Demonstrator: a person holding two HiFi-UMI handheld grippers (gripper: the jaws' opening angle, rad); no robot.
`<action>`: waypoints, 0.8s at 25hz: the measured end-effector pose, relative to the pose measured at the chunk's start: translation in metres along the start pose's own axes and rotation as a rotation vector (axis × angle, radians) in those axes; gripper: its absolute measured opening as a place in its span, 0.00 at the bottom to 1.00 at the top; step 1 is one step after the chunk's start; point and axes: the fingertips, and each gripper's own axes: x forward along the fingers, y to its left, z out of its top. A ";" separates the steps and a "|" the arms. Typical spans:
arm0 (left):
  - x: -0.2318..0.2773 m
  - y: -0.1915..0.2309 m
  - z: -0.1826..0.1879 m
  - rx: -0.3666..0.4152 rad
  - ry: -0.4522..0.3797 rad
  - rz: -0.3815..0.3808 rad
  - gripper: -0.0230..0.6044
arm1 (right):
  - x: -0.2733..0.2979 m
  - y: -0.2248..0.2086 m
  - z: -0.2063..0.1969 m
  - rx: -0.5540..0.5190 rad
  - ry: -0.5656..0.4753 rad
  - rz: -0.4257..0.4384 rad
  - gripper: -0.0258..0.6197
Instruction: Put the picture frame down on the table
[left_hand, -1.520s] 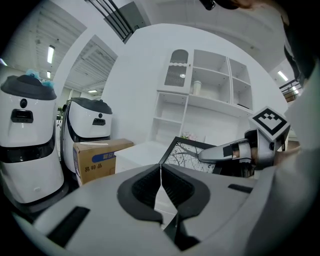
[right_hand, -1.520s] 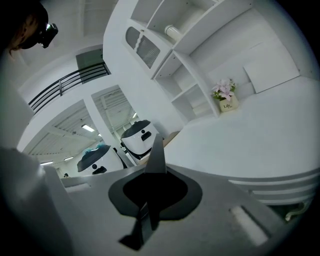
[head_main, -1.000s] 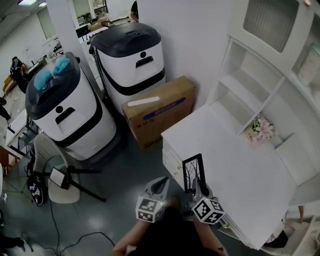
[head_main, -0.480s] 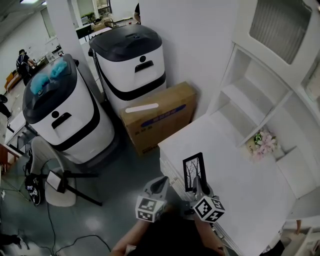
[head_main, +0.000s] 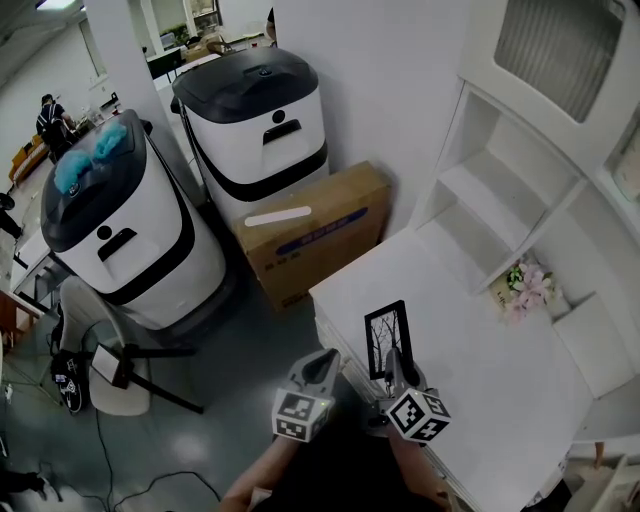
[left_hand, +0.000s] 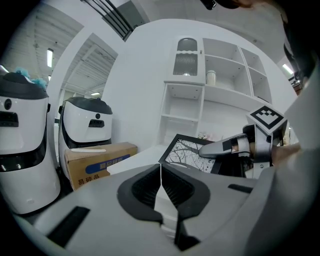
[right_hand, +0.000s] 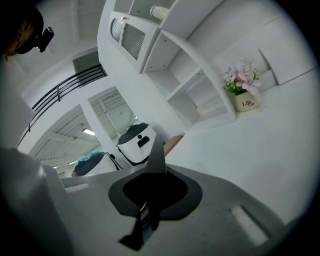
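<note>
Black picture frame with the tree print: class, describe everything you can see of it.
The black picture frame is a thin rectangle, dark border around a black-and-white print of bare branches. It stands roughly upright in portrait pose, its lower edge clamped in the shut right gripper, over the near corner of the white table. Nothing else is seen touching it.

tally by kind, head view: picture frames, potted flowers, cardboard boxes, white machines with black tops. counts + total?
picture frame: 1
potted flowers: 1
cardboard box: 1
white machines with black tops: 2
total: 5
</note>
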 end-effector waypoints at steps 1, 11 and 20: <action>0.001 -0.002 0.000 0.002 0.001 -0.004 0.06 | -0.002 -0.002 0.000 0.005 -0.004 -0.006 0.06; 0.020 -0.016 -0.001 0.028 0.047 -0.099 0.06 | -0.015 -0.023 -0.002 0.083 -0.036 -0.089 0.06; 0.067 -0.002 0.024 0.099 0.091 -0.234 0.06 | 0.005 -0.038 0.019 0.171 -0.129 -0.211 0.06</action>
